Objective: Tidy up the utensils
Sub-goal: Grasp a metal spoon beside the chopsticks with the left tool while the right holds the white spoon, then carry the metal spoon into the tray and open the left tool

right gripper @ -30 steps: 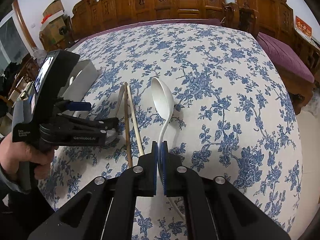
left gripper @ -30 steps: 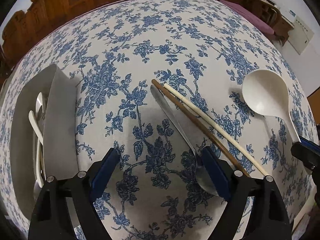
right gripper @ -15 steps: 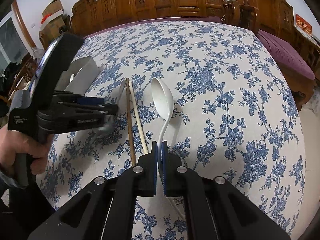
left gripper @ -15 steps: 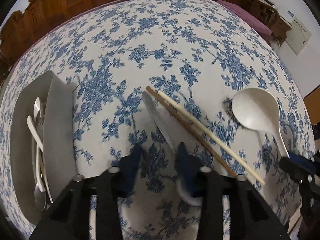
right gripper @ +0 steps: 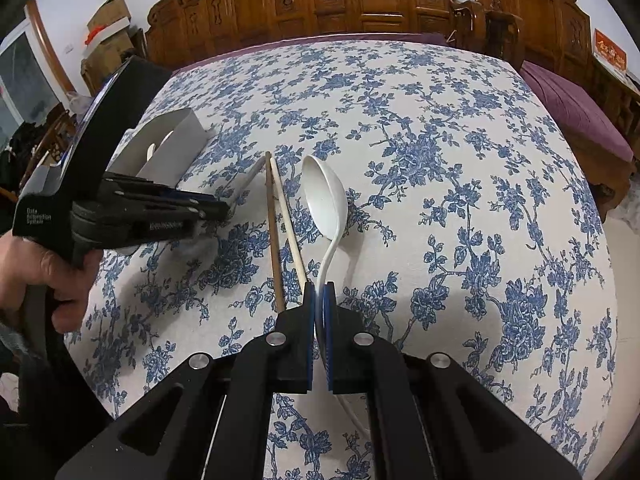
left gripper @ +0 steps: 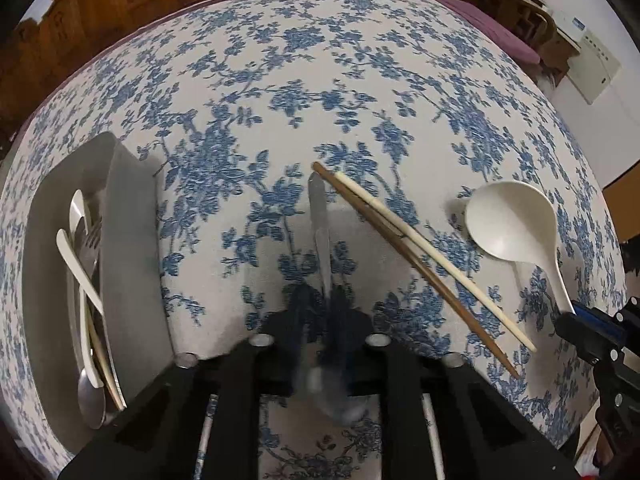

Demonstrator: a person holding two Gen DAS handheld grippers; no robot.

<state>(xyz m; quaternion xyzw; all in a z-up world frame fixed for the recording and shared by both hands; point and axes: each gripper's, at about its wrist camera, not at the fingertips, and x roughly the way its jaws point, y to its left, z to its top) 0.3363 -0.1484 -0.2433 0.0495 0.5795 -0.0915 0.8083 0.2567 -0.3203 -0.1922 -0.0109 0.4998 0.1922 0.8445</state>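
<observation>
Two grips seen: left gripper (left gripper: pixel 320 320) fingers pinched on metal spoon (left gripper: pixel 319 216) handle, thin, stiff, slippery; right gripper (right gripper: pixel 319 300) fingers clamped on white ladle (right gripper: pixel 324 196) handle, light, rigid plastic.

Left tool (left gripper: pixel 322 320) blurred, hiding metal spoon's (left gripper: pixel 320 216) neck.

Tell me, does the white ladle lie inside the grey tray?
No, the white ladle lies on the tablecloth, far from the grey tray.
</observation>
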